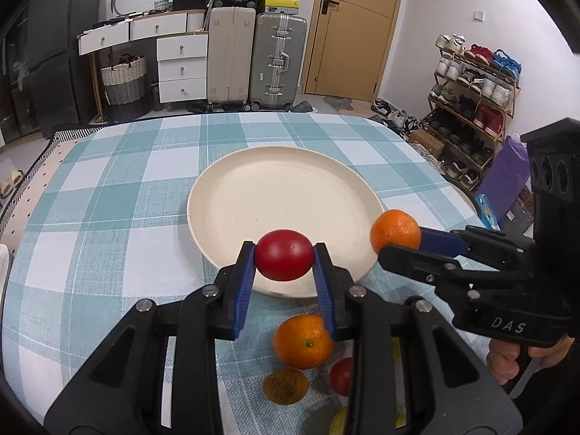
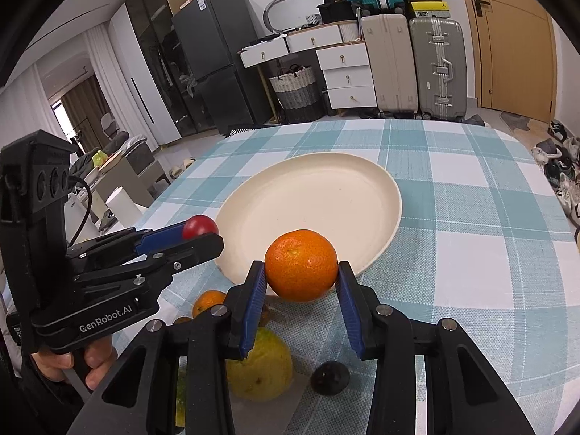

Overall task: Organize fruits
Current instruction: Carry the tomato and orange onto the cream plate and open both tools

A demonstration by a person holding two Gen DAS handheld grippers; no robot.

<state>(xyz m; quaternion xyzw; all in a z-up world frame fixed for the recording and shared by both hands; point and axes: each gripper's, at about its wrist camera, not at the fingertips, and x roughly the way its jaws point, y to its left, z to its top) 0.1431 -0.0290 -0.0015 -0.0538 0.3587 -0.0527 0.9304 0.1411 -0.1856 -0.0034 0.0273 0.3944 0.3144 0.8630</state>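
My left gripper point(image 1: 284, 255) is shut on a red tomato point(image 1: 284, 255), held above the near rim of the cream plate point(image 1: 282, 188). My right gripper point(image 2: 301, 270) is shut on an orange point(image 2: 301, 270) over the plate's point(image 2: 319, 195) near edge. In the left wrist view the right gripper point(image 1: 393, 243) shows at the right with its orange point(image 1: 395, 230). The right wrist view shows the left gripper point(image 2: 203, 233) at the left with the tomato point(image 2: 199, 225). The plate holds nothing.
On the checked tablecloth point(image 1: 108, 199) near me lie a second orange point(image 1: 302, 340), another tomato point(image 1: 341, 375), a brown round fruit point(image 1: 285, 386), a yellow-green citrus point(image 2: 261, 366) and a dark fruit point(image 2: 330, 377). Suitcases, drawers and a shoe rack stand beyond the table.
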